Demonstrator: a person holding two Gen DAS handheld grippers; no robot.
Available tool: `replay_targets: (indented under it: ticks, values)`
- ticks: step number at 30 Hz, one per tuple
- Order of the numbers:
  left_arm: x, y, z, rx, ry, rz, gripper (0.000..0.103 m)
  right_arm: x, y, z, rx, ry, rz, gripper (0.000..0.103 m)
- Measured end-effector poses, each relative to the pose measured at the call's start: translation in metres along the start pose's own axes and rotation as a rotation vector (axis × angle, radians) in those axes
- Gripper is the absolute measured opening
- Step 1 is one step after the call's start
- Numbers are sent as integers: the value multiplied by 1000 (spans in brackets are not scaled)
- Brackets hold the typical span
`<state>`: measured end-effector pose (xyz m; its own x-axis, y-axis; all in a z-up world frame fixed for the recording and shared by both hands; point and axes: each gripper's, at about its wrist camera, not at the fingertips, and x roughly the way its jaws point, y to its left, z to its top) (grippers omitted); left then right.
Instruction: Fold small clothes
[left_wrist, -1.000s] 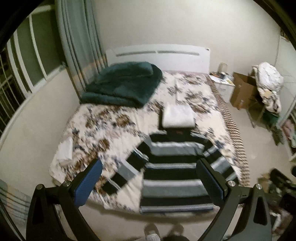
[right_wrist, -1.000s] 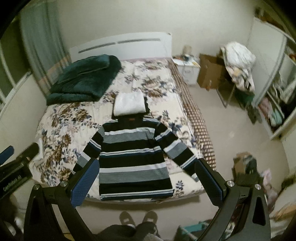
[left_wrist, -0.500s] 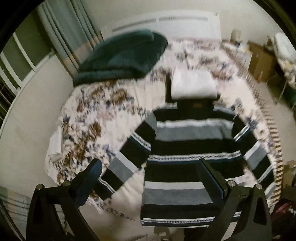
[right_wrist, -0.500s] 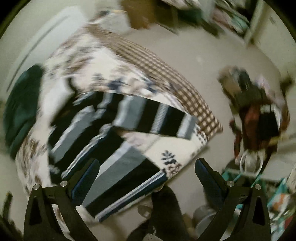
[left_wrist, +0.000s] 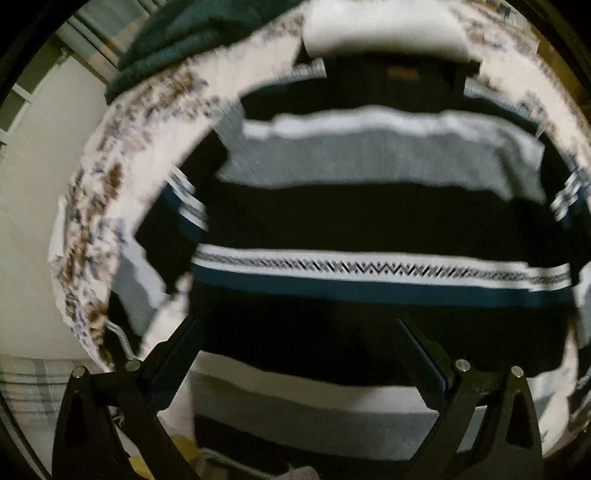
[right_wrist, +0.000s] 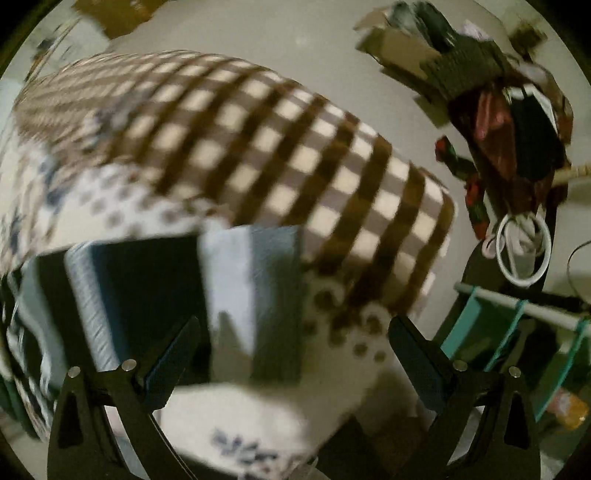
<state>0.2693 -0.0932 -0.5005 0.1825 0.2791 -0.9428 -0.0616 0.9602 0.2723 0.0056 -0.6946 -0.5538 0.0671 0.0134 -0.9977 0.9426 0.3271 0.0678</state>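
Note:
A black, grey and white striped sweater (left_wrist: 369, 221) lies flat on the floral bedspread (left_wrist: 110, 177), filling the left wrist view. My left gripper (left_wrist: 299, 325) hovers open just above its lower body, nothing between the fingers. In the right wrist view the sweater's right sleeve end (right_wrist: 207, 295) lies near the bed's corner. My right gripper (right_wrist: 295, 325) is open right over that cuff, its left finger above the sleeve and its right finger above bare bedspread (right_wrist: 332, 369). Both views are blurred by motion.
A folded white cloth (left_wrist: 384, 26) lies beyond the sweater's collar, and a dark green blanket (left_wrist: 177, 40) at the far left. A brown checked sheet (right_wrist: 277, 147) covers the bed's side. Bags, a cardboard box and clutter (right_wrist: 498, 122) crowd the floor at right.
Both grippers have dropped from high above the bed to close over the sweater. The left went toward the body, the right swung right and down to the right sleeve end. Both stay open.

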Motion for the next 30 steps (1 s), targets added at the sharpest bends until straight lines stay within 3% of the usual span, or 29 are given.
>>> replay_targets:
  ticks: [3,7,10,12,13,17,22,26,30]
  values:
    - [29,-12,1,27,24,-1,103,26,-8,10,49,-18,40,99]
    - [47,-15,2,66,18,2,103,31,3,4,39,-115,12,95]
    - [49,-10,5,75,8,-8,103,31,15,1,-27,-151,-8,66]
    - [48,-3,6,73,1,-13,103,29,18,1,-42,-156,-6,20]
    - [47,0,7,71,-2,-13,103,26,19,2,-47,-151,-9,6]
    - [40,20,8,52,-20,-20,103,-5,34,-7,-82,-172,11,6]
    - [28,53,5,11,-40,-16,103,-75,81,-24,-167,-231,97,6]
    - [22,89,2,-50,-47,-6,103,-142,167,-74,-297,-250,169,6]
    - [23,129,-1,-127,-53,14,103,-173,274,-146,-479,-245,263,6]
